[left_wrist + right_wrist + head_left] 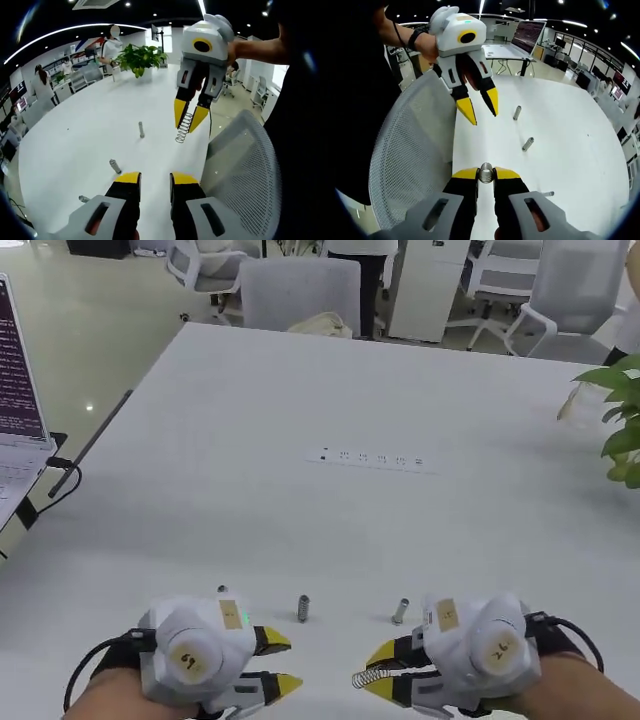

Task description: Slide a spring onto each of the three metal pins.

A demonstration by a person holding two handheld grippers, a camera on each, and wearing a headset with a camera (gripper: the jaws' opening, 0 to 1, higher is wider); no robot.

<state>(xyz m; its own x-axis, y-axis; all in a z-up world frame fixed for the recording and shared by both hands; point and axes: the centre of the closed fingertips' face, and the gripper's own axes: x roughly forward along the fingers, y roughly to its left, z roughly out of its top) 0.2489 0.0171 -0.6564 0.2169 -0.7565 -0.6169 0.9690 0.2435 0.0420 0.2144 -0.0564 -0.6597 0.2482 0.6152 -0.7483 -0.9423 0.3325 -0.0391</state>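
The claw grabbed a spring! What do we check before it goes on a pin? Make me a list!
1. Spring gripped: ok. The right claw is shut on the spring, which sticks out past its tips.
2. Spring shape: ok. Its coils look even, not squashed.
3. Left claw free to help: ok. It is open and holds nothing.
4. All three pins there: ok. The left pin, middle pin and right pin are on the table, just ahead of the claws.
5. Which pin needs a spring: cannot tell. The pins are too small to see that.
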